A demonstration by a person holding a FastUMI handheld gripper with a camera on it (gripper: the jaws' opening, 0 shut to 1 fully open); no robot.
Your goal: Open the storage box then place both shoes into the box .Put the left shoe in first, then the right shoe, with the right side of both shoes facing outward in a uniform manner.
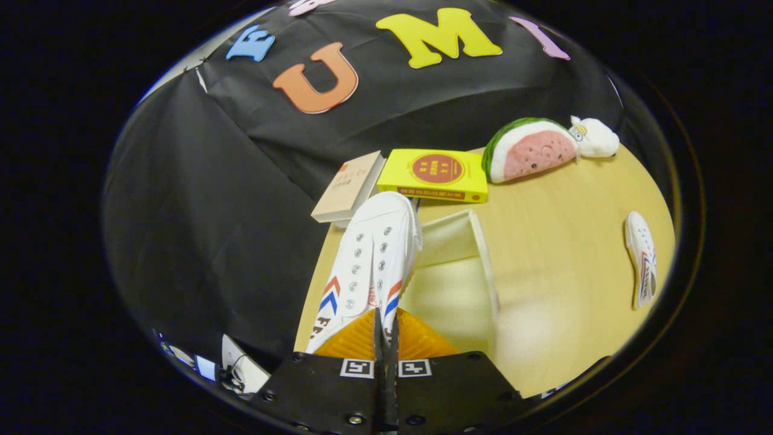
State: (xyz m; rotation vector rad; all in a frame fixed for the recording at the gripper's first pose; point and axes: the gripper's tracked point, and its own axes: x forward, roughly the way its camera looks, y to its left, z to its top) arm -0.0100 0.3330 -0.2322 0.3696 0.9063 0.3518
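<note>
While the hand-held gripper (384,329) sits with its two fingers pressed nearly together, it looks clamped on the rear of a white canvas shoe (369,260), probably on the thin collar or heel edge, though the exact spot of the pinch is hard to make out. That shoe has red and blue chevron stripes on its sides and rows of metal eyelets, and its toe points away from the fingers, up toward the books. It seems lifted off the desk (561,254), tilted a bit. Right beside it, just past the fingers, is the storage box (462,266), a pale translucent thing with its flap standing open, resting on the light wood. Beyond the shoe's toe a tan book (349,187) and a yellow book (436,174) lie next to each other at the far edge of the desk. Past the yellow one there's a watermelon slice plush (531,149) touching a small white plush toy (595,137). Well apart from all that, the second shoe (642,258) lies on its side near the desk's edge.
</note>
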